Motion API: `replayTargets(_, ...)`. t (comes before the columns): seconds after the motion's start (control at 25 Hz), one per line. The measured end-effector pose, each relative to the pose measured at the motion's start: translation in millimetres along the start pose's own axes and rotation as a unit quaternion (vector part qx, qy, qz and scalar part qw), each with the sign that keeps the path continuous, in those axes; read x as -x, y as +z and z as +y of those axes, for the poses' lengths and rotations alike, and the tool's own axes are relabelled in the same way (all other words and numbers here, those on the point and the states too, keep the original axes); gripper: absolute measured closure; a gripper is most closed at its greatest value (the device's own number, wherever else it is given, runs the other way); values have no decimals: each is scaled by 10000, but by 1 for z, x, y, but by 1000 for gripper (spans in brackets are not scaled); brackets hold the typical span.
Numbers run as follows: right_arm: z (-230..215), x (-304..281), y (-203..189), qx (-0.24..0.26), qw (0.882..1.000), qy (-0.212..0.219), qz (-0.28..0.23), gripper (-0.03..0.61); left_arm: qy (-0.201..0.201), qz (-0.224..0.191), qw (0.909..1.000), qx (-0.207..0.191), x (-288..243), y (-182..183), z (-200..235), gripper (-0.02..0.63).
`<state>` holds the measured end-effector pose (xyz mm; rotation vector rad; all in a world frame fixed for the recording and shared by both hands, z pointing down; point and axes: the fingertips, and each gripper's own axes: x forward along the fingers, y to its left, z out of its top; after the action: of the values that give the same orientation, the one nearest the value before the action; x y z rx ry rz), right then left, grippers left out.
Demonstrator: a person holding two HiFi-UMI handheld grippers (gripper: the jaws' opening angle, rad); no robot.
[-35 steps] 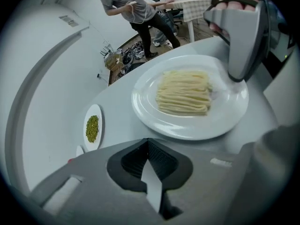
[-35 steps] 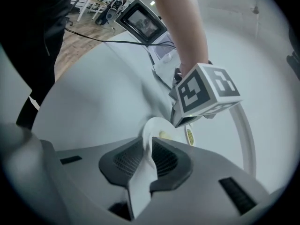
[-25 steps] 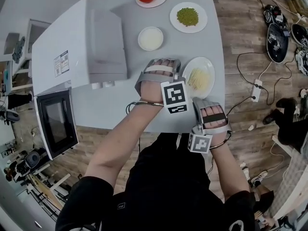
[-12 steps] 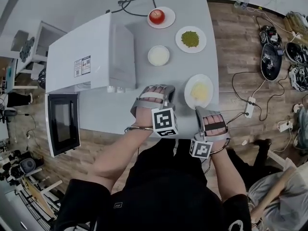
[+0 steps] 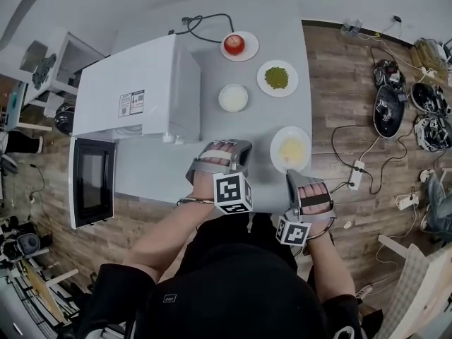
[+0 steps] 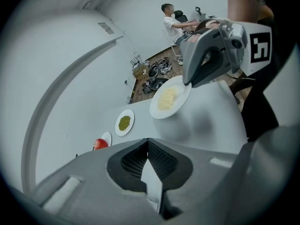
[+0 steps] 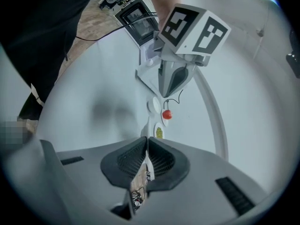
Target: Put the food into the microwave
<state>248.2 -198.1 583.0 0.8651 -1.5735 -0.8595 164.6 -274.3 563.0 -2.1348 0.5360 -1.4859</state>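
Note:
The white microwave (image 5: 134, 97) stands at the table's left, its door (image 5: 92, 182) swung open toward me. A plate of pale yellow shreds (image 5: 290, 149) lies near the front edge, also seen from the left gripper as plate (image 6: 169, 99). My left gripper (image 5: 229, 147) hovers left of that plate, jaws shut and empty (image 6: 148, 140). My right gripper (image 5: 296, 176) hangs just in front of the plate. Its jaws have just been closing and meet at the tips with nothing between them (image 7: 146, 139).
Further back sit a white bowl (image 5: 233, 97), a plate of green peas (image 5: 277, 78) and a tomato on a plate (image 5: 234, 44). A black cable (image 5: 201, 25) trails behind the microwave. Cables and equipment (image 5: 388, 104) litter the wooden floor on the right. A person (image 6: 173, 20) sits far off.
Both grippers have lifted from the table and drawn back toward me. The yellow-food plate has stayed on the table. The head view now takes in more of the room.

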Motion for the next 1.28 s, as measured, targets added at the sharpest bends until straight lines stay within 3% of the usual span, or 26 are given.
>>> replayTargets(0.6, -126, 57, 6, 124, 9915, -1217, -449, 551, 784, -283, 9960, 335, 75, 32, 51, 608)
replayTargets(1.28, -156, 81, 45, 440, 9745, -1491, -1616, 551, 1286, 363, 9864, 954, 140, 10, 22, 608)
